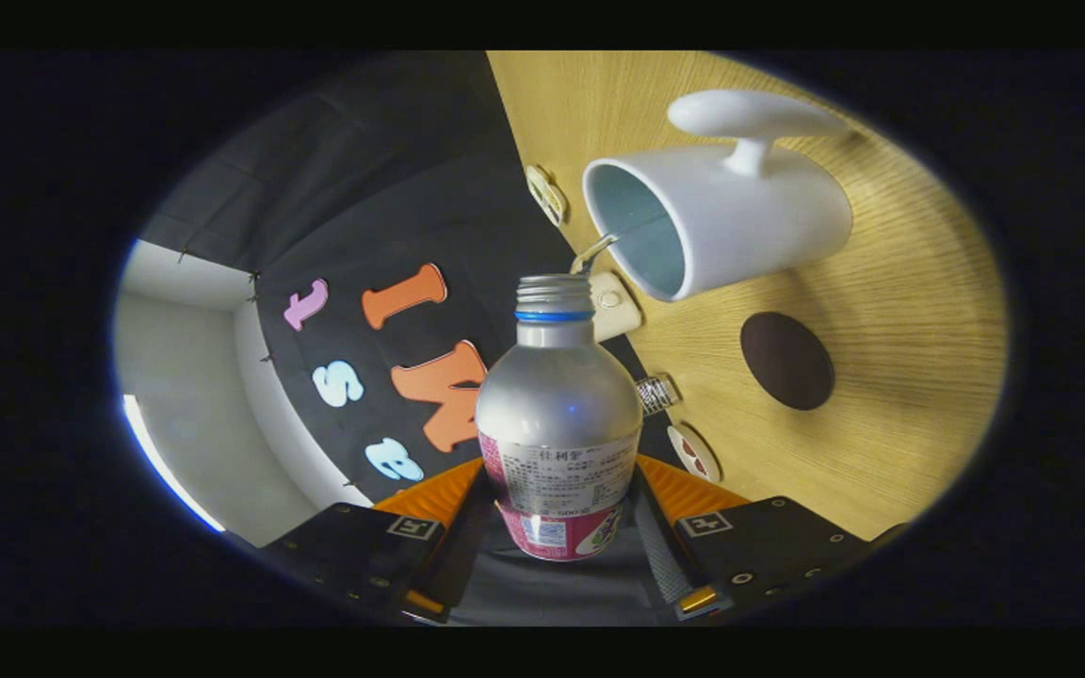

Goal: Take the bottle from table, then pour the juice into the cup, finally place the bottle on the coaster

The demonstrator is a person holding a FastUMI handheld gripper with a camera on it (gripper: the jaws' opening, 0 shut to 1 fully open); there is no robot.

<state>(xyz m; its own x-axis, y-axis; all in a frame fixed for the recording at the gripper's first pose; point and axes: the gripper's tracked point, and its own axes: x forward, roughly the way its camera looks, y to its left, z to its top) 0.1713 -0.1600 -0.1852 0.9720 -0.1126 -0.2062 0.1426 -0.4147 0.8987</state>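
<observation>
My gripper (561,513) is shut on a silver bottle (557,395) with a pink and white label, one finger on each side of its lower body. The whole view is rolled sideways, so the bottle is tilted with its open threaded neck pointing toward the white cup (721,221). The cup stands on the wooden table (900,311), with its mouth just beyond the bottle's neck and its handle on the far side. A dark round coaster (786,361) lies on the table beside the cup, close to the bottle's shoulder.
Small items sit along the table's edge by the black cloth wall: a cream-coloured box (613,303), a small clear object (658,392), a round white piece (694,453) and an oval piece (546,194). A white wall with a light strip lies beyond the cloth.
</observation>
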